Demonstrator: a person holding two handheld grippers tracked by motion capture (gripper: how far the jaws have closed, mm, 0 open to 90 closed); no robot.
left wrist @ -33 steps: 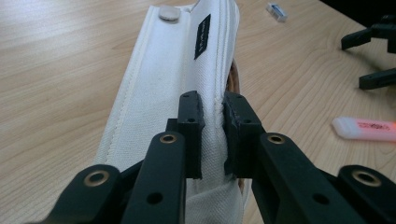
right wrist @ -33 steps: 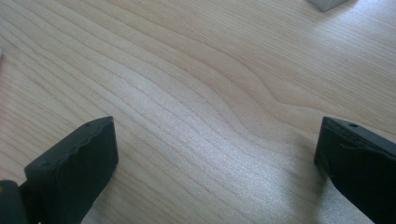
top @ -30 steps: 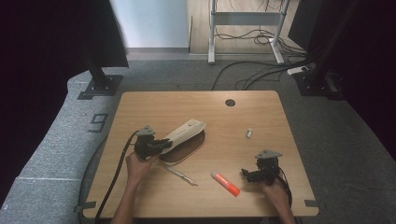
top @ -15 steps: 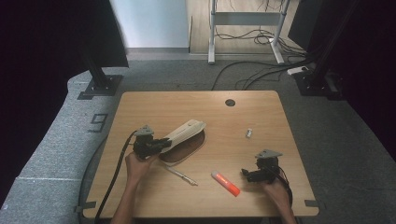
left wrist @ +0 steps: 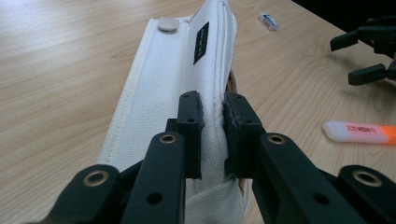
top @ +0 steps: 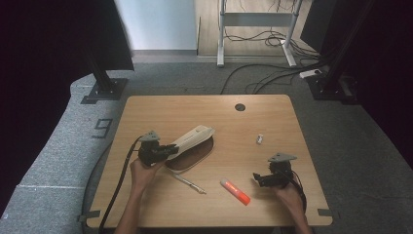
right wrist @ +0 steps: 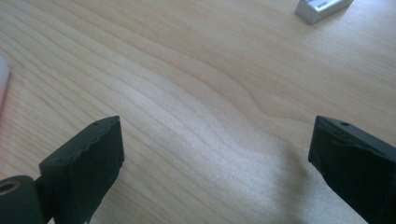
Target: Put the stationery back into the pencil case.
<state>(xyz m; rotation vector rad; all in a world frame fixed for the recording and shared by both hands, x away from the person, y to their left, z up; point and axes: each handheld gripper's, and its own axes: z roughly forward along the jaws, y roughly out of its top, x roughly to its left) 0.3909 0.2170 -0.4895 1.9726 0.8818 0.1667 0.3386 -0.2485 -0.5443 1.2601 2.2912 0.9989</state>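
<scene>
— Nothing has shifted since the earlier frames: both hands, the case and the loose items sit where they did.

— Item one, left tool (left wrist: 212, 135)?

— Black, hard plastic, brass-coloured rivets at the joints. Its jaws are pinched tight on the cream pencil case (left wrist: 163, 93).

— Describe the case.

— Woven canvas, long and flat, with stitched edge seams, a small black label and a round metal snap near the far end. One flap is lifted by the tool; in the high view the brown oval underside (top: 195, 156) lies open on the counter (top: 234, 126), left of centre.

— Item two, right tool (top: 257, 178)?

— Same build; jaws spread wide, nothing between them, over bare pale wood grain.

— Other entries?

— An orange highlighter (top: 235, 191) with a white cap between the two tools, a slim metal pen (top: 187, 181) just beside the case, and a small white eraser (top: 260, 139) well apart, further back.
</scene>
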